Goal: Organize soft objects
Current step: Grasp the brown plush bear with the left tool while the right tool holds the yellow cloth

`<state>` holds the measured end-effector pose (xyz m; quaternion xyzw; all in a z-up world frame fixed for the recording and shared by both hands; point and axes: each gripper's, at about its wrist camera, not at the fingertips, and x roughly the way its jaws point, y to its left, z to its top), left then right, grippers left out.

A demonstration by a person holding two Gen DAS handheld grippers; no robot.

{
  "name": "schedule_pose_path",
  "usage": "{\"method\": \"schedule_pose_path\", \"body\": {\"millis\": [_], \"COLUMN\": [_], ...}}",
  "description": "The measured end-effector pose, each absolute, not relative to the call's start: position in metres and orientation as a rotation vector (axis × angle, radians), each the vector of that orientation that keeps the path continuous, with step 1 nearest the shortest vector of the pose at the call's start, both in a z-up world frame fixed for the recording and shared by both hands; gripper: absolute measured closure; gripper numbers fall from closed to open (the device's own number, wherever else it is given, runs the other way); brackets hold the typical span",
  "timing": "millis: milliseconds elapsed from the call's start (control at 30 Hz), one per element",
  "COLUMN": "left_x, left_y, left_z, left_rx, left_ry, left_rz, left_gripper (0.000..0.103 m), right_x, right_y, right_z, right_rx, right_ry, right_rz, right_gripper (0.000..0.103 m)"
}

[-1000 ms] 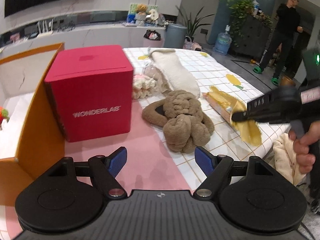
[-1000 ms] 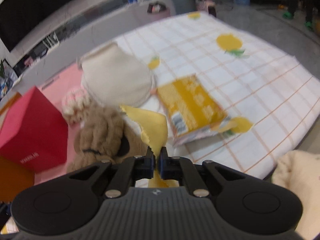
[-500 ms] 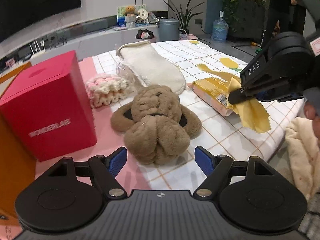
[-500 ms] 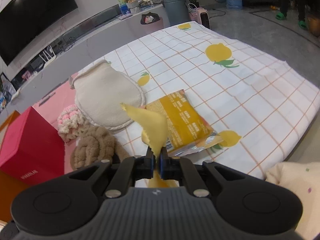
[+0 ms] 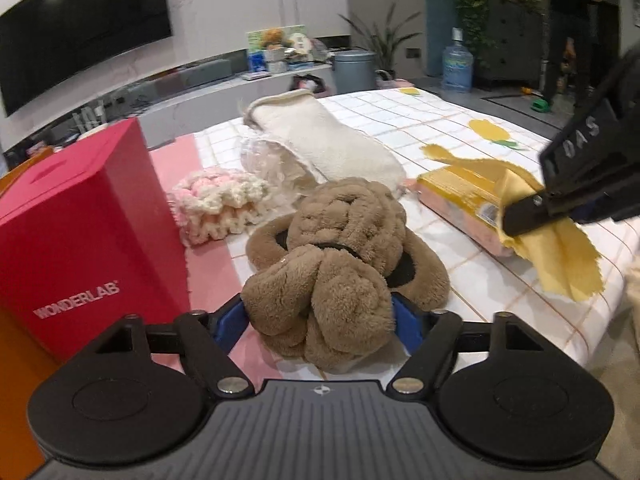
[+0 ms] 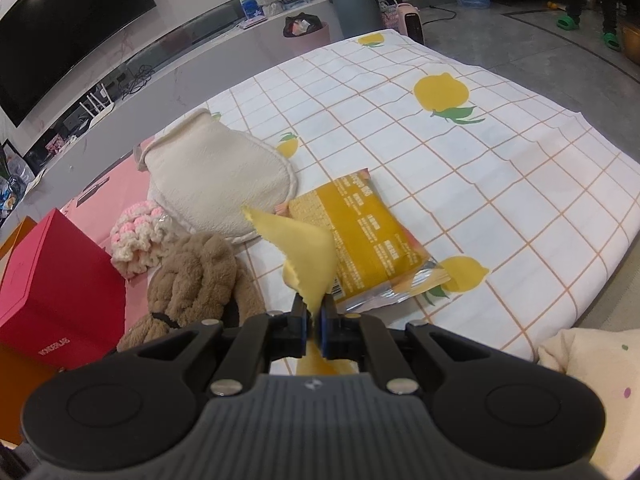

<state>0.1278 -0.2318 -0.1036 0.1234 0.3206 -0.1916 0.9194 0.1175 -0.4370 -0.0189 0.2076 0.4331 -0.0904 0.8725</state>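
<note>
While the yellow cloth [image 6: 308,256] is pinched tight in the right gripper [image 6: 315,330], the brown plush toy [image 5: 340,264] is reached between the left gripper's [image 5: 320,322] closing jaws; next, it must be squeezed and lifted.

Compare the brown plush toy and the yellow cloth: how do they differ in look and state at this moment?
The brown plush toy is thick, knotted and fluffy; the yellow cloth is thin and flat with a pinked edge. The toy lies on the checked sheet; the cloth is lifted clear, pinched in the shut right gripper. The left gripper has just been closing, its blue pads flanking the toy. Both are soft items.
</note>
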Motion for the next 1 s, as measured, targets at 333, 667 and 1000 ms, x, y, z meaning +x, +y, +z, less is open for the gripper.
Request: {"method": "schedule_pose_path", "body": {"millis": [333, 667, 1000], "left_x": [0.094, 0.043, 0.101], "left_y": [-0.205, -0.195, -0.207], "left_z": [-0.099, -0.080, -0.088], "left_rx": [0.353, 0.658, 0.509], "left_ry": [0.697, 0.543, 0.735], "left_rz": [-0.493, -0.643, -0.660], "left_gripper": [0.048, 0.007, 0.005], "right_x": [0.118, 0.120, 0.120], "right_y": [-0.435, -0.428, -0.429], "right_z": [-0.019, -0.020, -0.022], "right_rx": [0.420, 0.394, 0.399], "right_ry": [0.914, 0.925, 0.934], "right_rz": [-0.180, -0.168, -0.161], "right_gripper": [0.099, 0.099, 0.099]}}
